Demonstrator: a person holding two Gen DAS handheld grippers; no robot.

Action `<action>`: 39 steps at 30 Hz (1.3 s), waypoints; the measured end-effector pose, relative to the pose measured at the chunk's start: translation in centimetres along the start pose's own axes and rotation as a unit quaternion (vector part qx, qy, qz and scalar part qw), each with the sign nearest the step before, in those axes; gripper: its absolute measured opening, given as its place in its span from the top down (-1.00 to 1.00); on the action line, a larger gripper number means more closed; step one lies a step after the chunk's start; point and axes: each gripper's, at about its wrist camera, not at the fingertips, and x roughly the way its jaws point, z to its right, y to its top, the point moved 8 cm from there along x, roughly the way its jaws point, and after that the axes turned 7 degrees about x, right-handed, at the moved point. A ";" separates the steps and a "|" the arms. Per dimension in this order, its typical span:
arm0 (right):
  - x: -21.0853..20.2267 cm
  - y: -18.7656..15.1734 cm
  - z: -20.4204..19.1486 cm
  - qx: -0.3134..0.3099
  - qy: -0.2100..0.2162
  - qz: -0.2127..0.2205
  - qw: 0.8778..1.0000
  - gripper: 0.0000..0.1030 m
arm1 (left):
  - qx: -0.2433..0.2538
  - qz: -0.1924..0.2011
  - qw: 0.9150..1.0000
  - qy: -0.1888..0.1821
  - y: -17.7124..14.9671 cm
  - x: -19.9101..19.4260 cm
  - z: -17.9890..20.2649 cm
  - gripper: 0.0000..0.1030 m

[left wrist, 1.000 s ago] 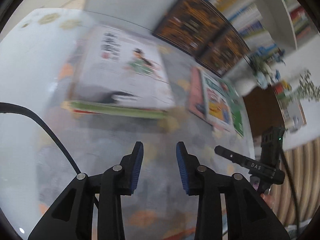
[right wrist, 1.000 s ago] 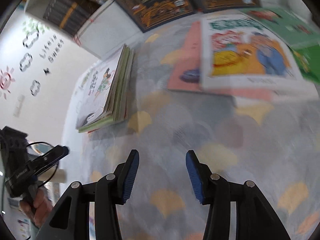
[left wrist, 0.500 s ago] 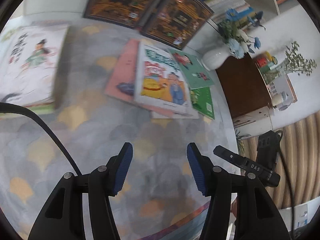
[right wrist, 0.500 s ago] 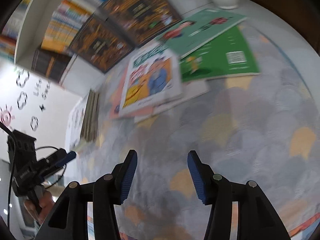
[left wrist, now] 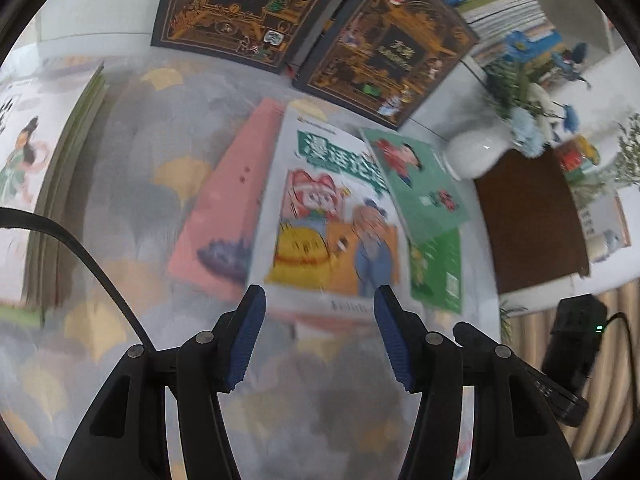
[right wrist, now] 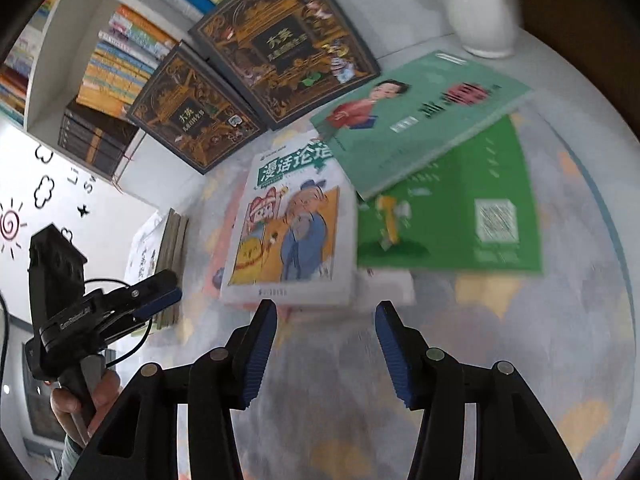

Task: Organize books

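Item: cartoon-cover book [left wrist: 332, 216], white with a teal title, lying flat on top of a loose heap on the patterned rug [left wrist: 132, 184]. All places below are given from this book.

Under it, showing on its left: a pink book [left wrist: 224, 216]. Overlapping its upper right corner: a pale green book [left wrist: 420, 184]. Below that one, on the right: a darker green book [right wrist: 460, 208], back cover up.

Behind it: two large dark ornate volumes [left wrist: 224, 8], leaning against a white bookcase [right wrist: 52, 80].

Far to its left: a squared stack of picture books [left wrist: 48, 184], well apart from the heap.

Behind and to its right: a white vase [left wrist: 476, 152] with blue flowers, next to a brown cabinet [left wrist: 528, 216].

Left gripper [left wrist: 320, 328]: fingers about half apart, nothing between them, tips just short of the book's near edge. Change: a second ago this view faced the squared stack with the fingers closer together; they have opened and now frame the cartoon-cover book.

Right gripper [right wrist: 326, 332]: fingers also part open and empty, at the same near edge. Change: its view has likewise swung from the stack side to the heap. The person's hand [right wrist: 84, 404] holds the left tool at the frame's left.

Reading: both tools have come off the finished stack and onto the heap; this top book is likely the next pick.
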 end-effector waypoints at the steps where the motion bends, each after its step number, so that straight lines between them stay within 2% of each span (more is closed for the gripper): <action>1: 0.5 0.5 -0.1 -0.005 -0.004 -0.001 1.000 0.11 | -0.001 -0.003 1.000 0.007 0.5 0.6 -0.3 -0.05; 4: 2.2 2.4 -0.4 -0.014 -0.009 0.005 1.000 0.13 | 0.001 -0.005 1.000 0.023 1.8 2.4 -1.1 -0.05; 8: 4.6 3.8 0.5 -0.017 -0.034 -0.005 0.999 0.25 | -0.021 0.005 0.997 0.068 3.0 4.3 -3.7 -0.01; 12: 6.3 4.0 0.9 -0.018 -0.037 -0.016 0.999 0.24 | -0.040 0.006 0.999 0.034 3.2 5.4 -4.1 -0.01; 18: 6.9 3.3 -0.6 -0.044 -0.031 -0.021 0.998 0.23 | -0.018 0.006 1.000 0.018 3.2 5.8 -2.7 -0.03; 22: 6.3 2.4 -0.6 -0.052 -0.040 -0.029 0.997 0.22 | -0.017 -0.002 1.000 0.013 1.7 5.1 -2.4 -0.03; 26: 4.6 0.1 -0.1 -0.058 -0.042 -0.041 0.997 0.21 | -0.025 -0.019 1.000 -0.002 -2.8 3.4 -2.0 -0.03; 29: 3.1 -3.1 0.8 -0.054 -0.035 -0.064 0.996 0.20 | -0.027 -0.033 0.999 0.000 -6.8 2.2 -2.0 -0.03; 34: 1.3 -11.0 2.9 -0.067 -0.048 -0.118 0.990 0.16 | -0.049 -0.057 0.997 -0.003 -15.0 1.0 -1.3 -0.03; 35: 1.1 -12.6 3.5 -0.060 -0.046 -0.131 0.989 0.16 | -0.041 -0.054 0.998 0.003 -16.2 0.6 -1.0 -0.03; 36: 0.3 -14.1 3.9 -0.054 -0.037 -0.126 0.990 0.16 | -0.033 -0.054 0.998 0.012 -17.0 0.3 -0.8 -0.05; 39: -0.9 -16.0 4.0 -0.077 -0.045 -0.127 0.988 0.14 | -0.029 -0.059 0.997 0.035 -19.4 -0.6 -0.4 -0.05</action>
